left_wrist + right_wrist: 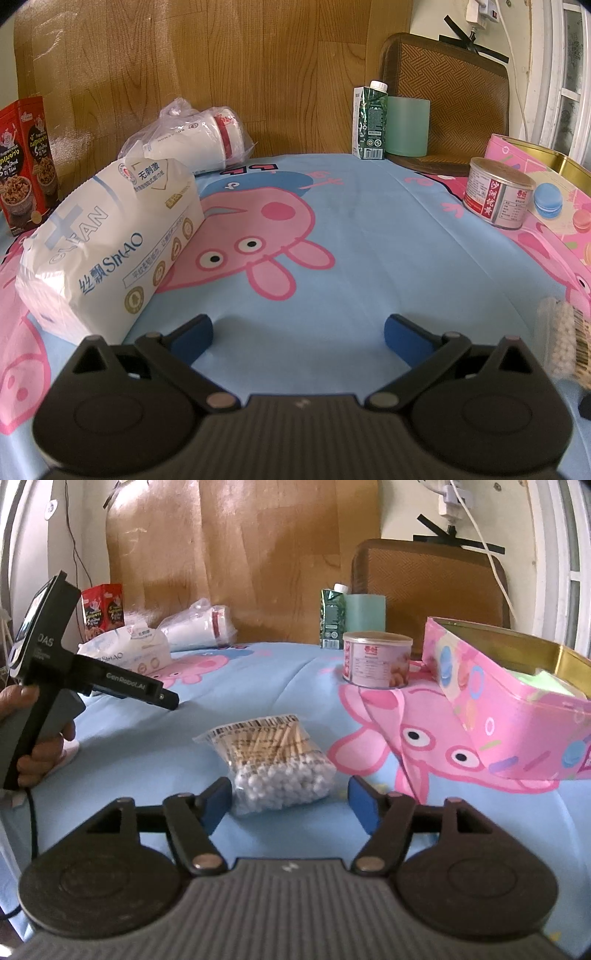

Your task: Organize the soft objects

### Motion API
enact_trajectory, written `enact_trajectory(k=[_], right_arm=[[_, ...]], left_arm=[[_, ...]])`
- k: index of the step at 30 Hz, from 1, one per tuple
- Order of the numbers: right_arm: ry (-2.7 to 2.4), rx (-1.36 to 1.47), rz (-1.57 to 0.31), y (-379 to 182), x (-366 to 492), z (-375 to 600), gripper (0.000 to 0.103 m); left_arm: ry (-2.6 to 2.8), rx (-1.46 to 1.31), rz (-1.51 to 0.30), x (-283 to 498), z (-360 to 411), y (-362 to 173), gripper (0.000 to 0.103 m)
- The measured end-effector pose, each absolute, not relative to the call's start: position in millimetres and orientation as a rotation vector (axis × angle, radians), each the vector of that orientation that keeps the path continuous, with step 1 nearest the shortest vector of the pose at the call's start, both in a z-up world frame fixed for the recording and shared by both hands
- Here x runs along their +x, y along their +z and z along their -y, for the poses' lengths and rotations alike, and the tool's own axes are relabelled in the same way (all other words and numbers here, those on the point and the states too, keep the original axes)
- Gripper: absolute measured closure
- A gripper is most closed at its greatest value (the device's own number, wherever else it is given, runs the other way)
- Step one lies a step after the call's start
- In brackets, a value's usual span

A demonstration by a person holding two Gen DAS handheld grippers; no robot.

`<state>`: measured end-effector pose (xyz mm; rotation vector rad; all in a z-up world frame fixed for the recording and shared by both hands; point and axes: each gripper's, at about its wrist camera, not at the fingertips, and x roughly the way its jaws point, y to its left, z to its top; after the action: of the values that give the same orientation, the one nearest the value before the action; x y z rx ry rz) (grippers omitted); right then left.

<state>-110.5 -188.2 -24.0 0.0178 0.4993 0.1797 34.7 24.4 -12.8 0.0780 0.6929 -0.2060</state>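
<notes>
A clear bag of cotton swabs (275,760) lies on the blue cartoon-print cloth (258,679). Its near end sits between the blue pads of my right gripper (290,794), which stands open; the pads do not press it. In the left wrist view the same bag (561,332) shows at the right edge. My left gripper (298,328) is open over bare cloth with nothing between its fingers. A white tissue pack (110,251) lies just to its left. An open pink tin (509,709) stands at the right with something green inside.
At the back stand a plastic bag of paper cups (199,140), a red snack box (26,162), a green carton (371,122) and a pale green cup (408,125). A round can (496,192) sits beside the tin. A hand (22,701) holds the left gripper's handle.
</notes>
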Motion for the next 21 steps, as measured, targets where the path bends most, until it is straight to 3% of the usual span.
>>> enact_trajectory(k=[8, 21], right_arm=[[0.184, 0.002, -0.452, -31.7, -115.7, 186.2, 0.019], [0.184, 0.004, -0.391, -39.5, -119.7, 187.3, 0.014]], left_arm=[[-0.207, 0.078, -0.693, 34.8, -24.5, -12.8, 0.000], [-0.206, 0.078, -0.693, 35.1, -24.1, -12.4, 0.000]])
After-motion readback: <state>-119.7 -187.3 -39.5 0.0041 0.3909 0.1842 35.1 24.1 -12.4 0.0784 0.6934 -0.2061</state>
